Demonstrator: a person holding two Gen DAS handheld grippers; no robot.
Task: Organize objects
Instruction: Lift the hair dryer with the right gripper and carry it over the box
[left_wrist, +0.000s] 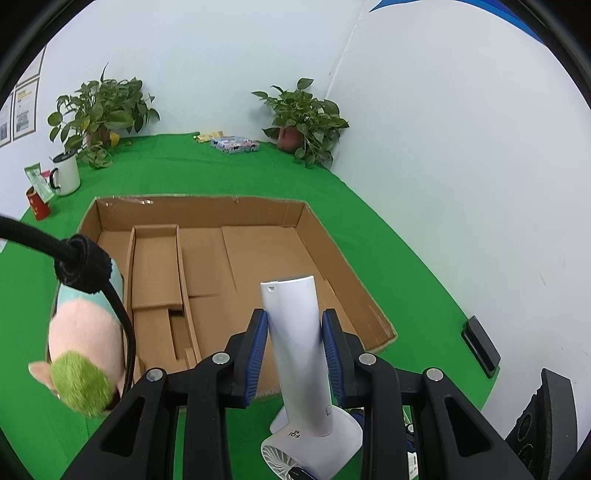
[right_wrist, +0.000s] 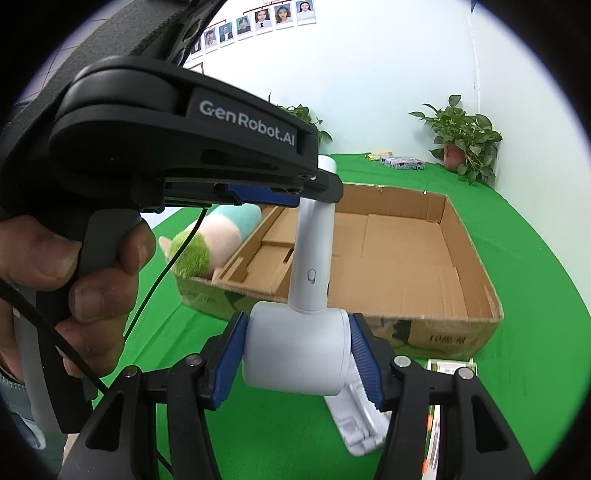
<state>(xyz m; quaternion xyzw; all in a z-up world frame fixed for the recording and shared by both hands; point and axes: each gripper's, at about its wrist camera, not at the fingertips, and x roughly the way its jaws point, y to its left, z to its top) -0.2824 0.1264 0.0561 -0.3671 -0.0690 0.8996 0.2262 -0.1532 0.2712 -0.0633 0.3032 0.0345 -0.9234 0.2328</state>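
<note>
A white handheld fan (left_wrist: 295, 343) is held by both grippers just in front of the open cardboard box (left_wrist: 229, 206). My left gripper (left_wrist: 295, 332) is shut on the fan's handle. My right gripper (right_wrist: 295, 354) is shut on the fan's round head (right_wrist: 295, 350), with the handle (right_wrist: 312, 251) rising up into the left gripper's fingers (right_wrist: 258, 194). The box (right_wrist: 476, 236) holds cardboard dividers at its left. A plush toy with a green head (left_wrist: 83, 339) leans at the box's left side; it also shows in the right wrist view (right_wrist: 207, 240).
Green cloth covers the table (left_wrist: 295, 173). Two potted plants (left_wrist: 99, 110) (left_wrist: 306, 118), a white mug (left_wrist: 66, 173), a red can (left_wrist: 37, 203) and a flat printed box (left_wrist: 234, 144) stand at the back. A white moulded tray (right_wrist: 354, 424) and a packet (right_wrist: 450, 369) lie near the front.
</note>
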